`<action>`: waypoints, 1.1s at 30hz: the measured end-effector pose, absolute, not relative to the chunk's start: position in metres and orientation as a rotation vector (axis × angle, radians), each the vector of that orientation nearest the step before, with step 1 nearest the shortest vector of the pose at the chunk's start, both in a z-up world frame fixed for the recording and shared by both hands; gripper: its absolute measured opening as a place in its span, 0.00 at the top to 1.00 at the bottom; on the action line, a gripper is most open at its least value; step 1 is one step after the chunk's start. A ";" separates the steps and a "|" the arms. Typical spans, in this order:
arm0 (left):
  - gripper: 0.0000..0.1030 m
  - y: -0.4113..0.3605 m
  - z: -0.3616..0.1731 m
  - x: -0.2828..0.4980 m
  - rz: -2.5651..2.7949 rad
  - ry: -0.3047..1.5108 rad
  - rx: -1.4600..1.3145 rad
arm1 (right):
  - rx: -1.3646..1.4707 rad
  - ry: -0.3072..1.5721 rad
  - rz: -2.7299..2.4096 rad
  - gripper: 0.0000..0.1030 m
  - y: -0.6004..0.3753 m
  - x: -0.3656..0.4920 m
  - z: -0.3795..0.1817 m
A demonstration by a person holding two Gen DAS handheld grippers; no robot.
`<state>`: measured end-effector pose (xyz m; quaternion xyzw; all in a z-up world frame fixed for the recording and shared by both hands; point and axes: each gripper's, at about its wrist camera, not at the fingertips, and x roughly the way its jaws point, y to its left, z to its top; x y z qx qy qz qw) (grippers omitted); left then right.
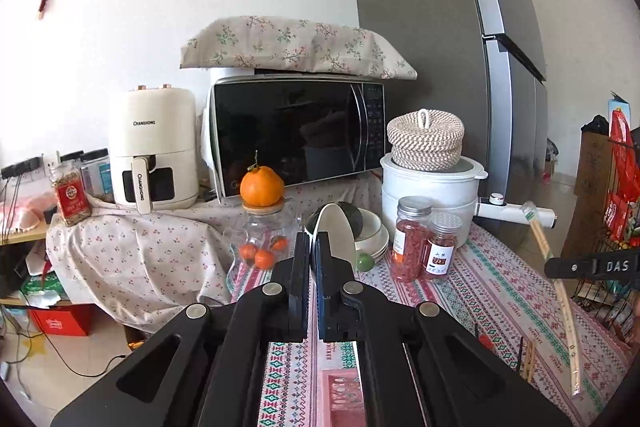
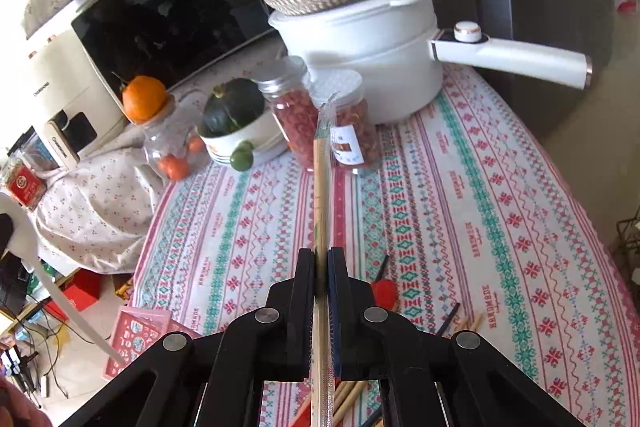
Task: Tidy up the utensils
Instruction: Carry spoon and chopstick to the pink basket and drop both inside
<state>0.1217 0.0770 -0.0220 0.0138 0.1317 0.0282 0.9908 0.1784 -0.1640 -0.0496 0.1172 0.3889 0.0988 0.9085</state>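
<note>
Seen from the left wrist, the left gripper (image 1: 311,247) is clenched on a white spoon (image 1: 335,233): its two dark fingers (image 1: 301,267) stand almost together, and the spoon's bowl rises just right of the fingertips, in front of stacked bowls (image 1: 370,233). The right wrist view shows the same spoon (image 2: 36,259) at its far left edge, long handle slanting down toward a pink slotted basket (image 2: 138,331) at the table's near left corner. That basket (image 1: 340,395) also shows under the left gripper.

Behind, from left to right, stand a cream air fryer (image 1: 154,151), a microwave (image 1: 296,131) under a floral cloth, a glass jar (image 1: 262,239) with a large orange (image 1: 262,187) on its lid, two jars of red dried fruit (image 1: 424,243), and a white electric pot (image 1: 432,203) with a woven basket (image 1: 426,139) on top.

The right gripper (image 2: 321,255) is clamped on a pair of wrapped wooden chopsticks (image 2: 321,187), which run straight out between the pads, the tip reaching in front of the fruit jars (image 2: 320,115). In the left wrist view these chopsticks (image 1: 560,287) hang lifted above the patterned tablecloth (image 1: 500,291), with the black right gripper (image 1: 592,267) crossing them at the right edge.

On the tablecloth (image 2: 480,207) near the right gripper lie more loose chopsticks (image 2: 460,323), some dark, some wooden, and a red piece I cannot identify (image 2: 386,289).
</note>
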 end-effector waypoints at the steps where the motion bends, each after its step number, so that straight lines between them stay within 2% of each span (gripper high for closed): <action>1: 0.98 0.078 -0.025 0.123 0.062 0.267 0.028 | 0.238 0.781 0.210 0.96 -0.162 0.175 -0.046; 9: 0.97 0.081 -0.050 0.131 0.037 0.317 0.032 | 0.243 0.625 0.256 0.96 -0.144 0.154 -0.023; 15: 0.94 0.090 -0.054 0.135 -0.022 0.452 -0.027 | 0.263 0.547 0.294 0.96 -0.119 0.145 -0.014; 17: 0.90 0.096 -0.055 0.134 -0.042 0.505 -0.055 | 0.269 0.526 0.306 0.96 -0.110 0.142 -0.011; 22: 0.66 0.113 -0.053 0.121 -0.073 0.598 -0.083 | 0.263 0.484 0.321 0.96 -0.085 0.139 -0.008; 28: 0.48 0.135 -0.050 0.103 -0.069 0.699 -0.088 | 0.261 0.460 0.314 0.96 -0.054 0.145 -0.014; 33: 0.44 0.156 -0.053 0.095 -0.033 0.757 -0.125 | 0.238 0.431 0.261 0.96 -0.032 0.152 -0.024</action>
